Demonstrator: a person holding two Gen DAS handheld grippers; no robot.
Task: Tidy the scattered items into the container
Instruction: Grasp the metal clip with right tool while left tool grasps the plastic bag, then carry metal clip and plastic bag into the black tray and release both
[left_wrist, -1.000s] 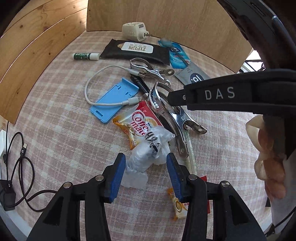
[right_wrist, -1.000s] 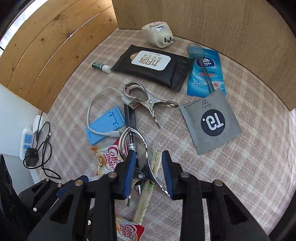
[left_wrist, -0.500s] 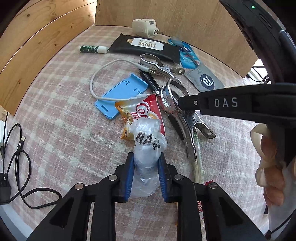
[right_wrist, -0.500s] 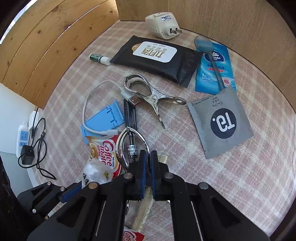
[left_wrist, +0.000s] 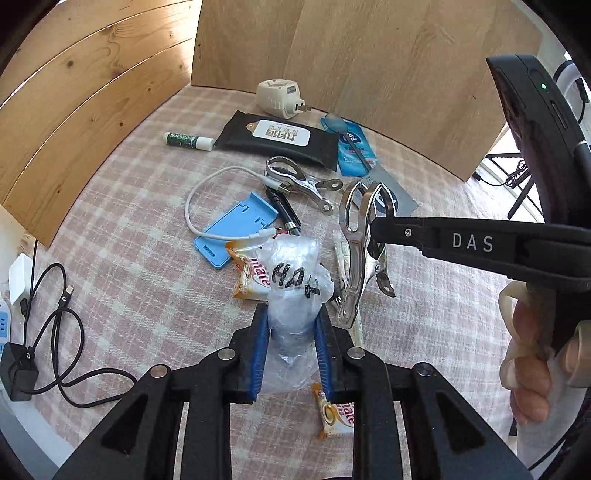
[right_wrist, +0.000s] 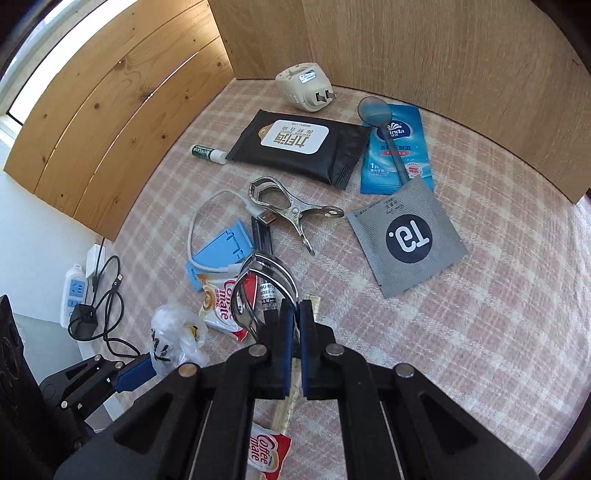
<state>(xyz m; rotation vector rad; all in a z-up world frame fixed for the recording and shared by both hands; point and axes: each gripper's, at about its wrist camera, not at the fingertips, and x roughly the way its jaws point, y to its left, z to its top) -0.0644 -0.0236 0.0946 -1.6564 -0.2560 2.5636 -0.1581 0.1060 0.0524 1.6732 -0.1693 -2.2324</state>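
My left fingers (left_wrist: 291, 345) are pinched onto the crumpled clear plastic bag (left_wrist: 293, 280), gripped low so its scrawled top stands free above the Coffee-mate sachets (left_wrist: 251, 278). My right fingers (right_wrist: 294, 339) are nearly closed on the handle of a steel spring clamp (right_wrist: 264, 284), tilted up off the plaid-covered counter (right_wrist: 480, 350). A second clamp (right_wrist: 291, 210), wet-wipe pack (right_wrist: 299, 147) and grey sachet (right_wrist: 406, 240) lie toward the far edge. No container shows in either view.
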